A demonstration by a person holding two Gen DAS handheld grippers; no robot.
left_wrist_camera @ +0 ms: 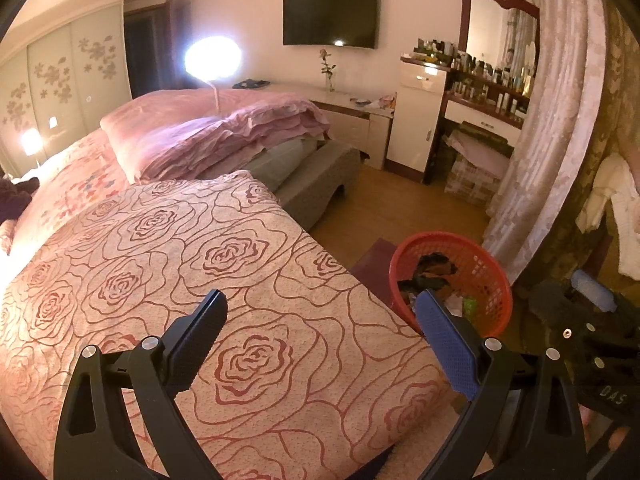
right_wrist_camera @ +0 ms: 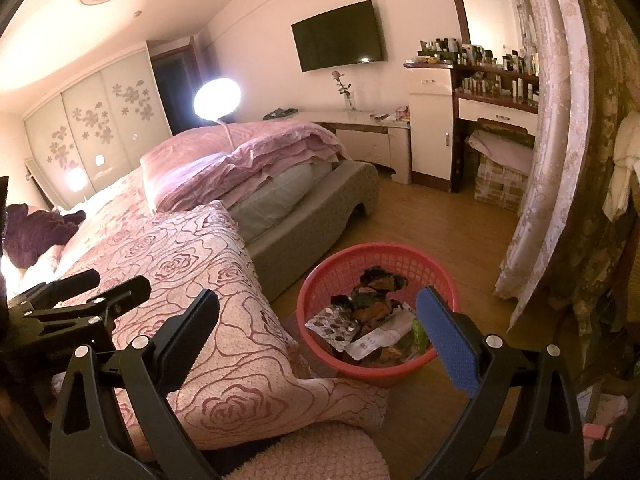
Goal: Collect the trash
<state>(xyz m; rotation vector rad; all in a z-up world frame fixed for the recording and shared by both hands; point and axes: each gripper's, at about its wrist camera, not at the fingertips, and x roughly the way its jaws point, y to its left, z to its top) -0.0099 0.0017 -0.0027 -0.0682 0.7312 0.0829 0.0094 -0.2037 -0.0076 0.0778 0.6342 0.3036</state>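
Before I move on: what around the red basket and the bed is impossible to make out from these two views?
- Red basket, left wrist view: the near rim is hidden behind the left tool.
- Red basket, right wrist view: its lower contents are buried under wrappers.
- Floor under the bed: hidden by the rose bedspread.
- Dresser bottles: too small to identify.

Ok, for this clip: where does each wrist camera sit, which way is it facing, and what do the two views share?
Left wrist: above the rose-patterned bedspread, facing the TV wall; left gripper open, right gripper at its right edge.
Right wrist: off the bed's corner, over the red basket of trash; right gripper open, left gripper at its left edge.
Shared: bedspread, basket, TV, dressing table.
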